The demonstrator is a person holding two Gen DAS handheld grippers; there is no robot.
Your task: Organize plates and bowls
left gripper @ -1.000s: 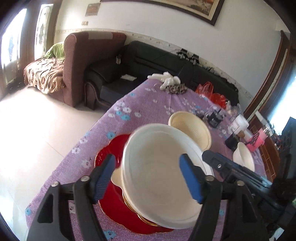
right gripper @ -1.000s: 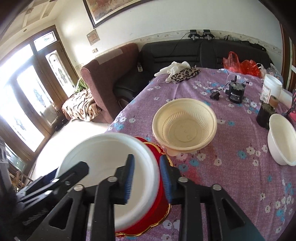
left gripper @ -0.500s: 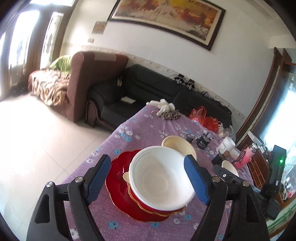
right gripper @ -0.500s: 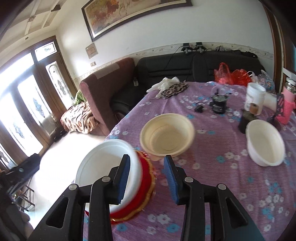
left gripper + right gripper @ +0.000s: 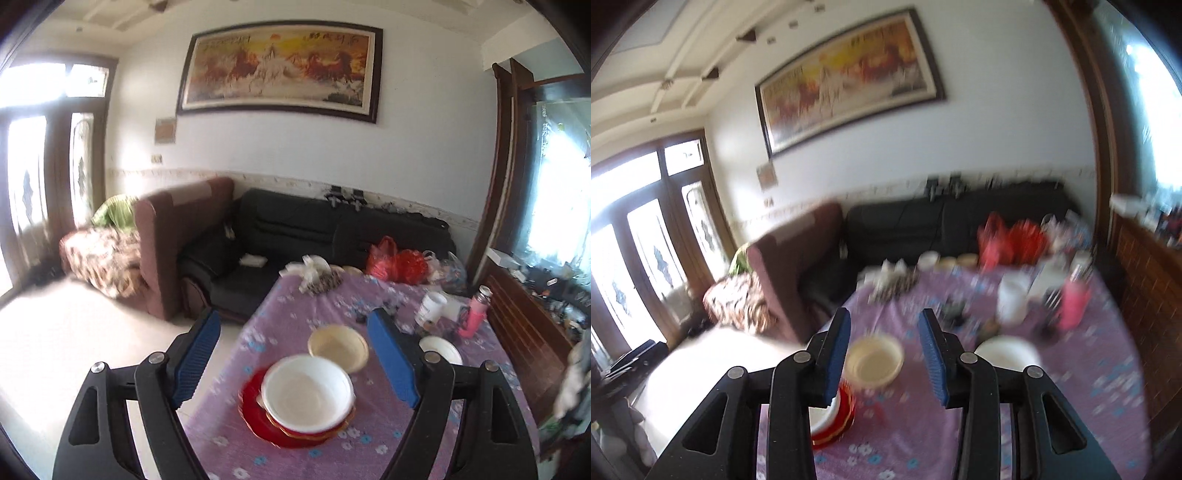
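Both my grippers are up above the counter, which is covered in a purple cloth with small flowers.

Left gripper: released, blue pads spread wide, nothing between them. Below it in the left wrist view, a large white plastic bowl sits nested on a red gold-rimmed bowl, and that sits on a red glossy plate near the counter's left edge. So 1 stack of 3.

Just beyond the stack, a cream-yellow ribbed plastic bowl stands on the cloth, close to the white one; can't tell if the rims touch. A smaller white bowl sits apart on the right, partly behind my right-hand finger.

Right gripper: also released, jaws parted, holding nothing. The right wrist view is motion-blurred. The cream-yellow bowl shows between the pads, lower down on the counter. The stack edge, red bowl with white inside, peeks out behind my left-hand finger. The smaller white bowl is to the right.

Far end of the counter: a white tub, a pink bottle, a red plastic bag, a pale cloth bundle. Black sofa behind.
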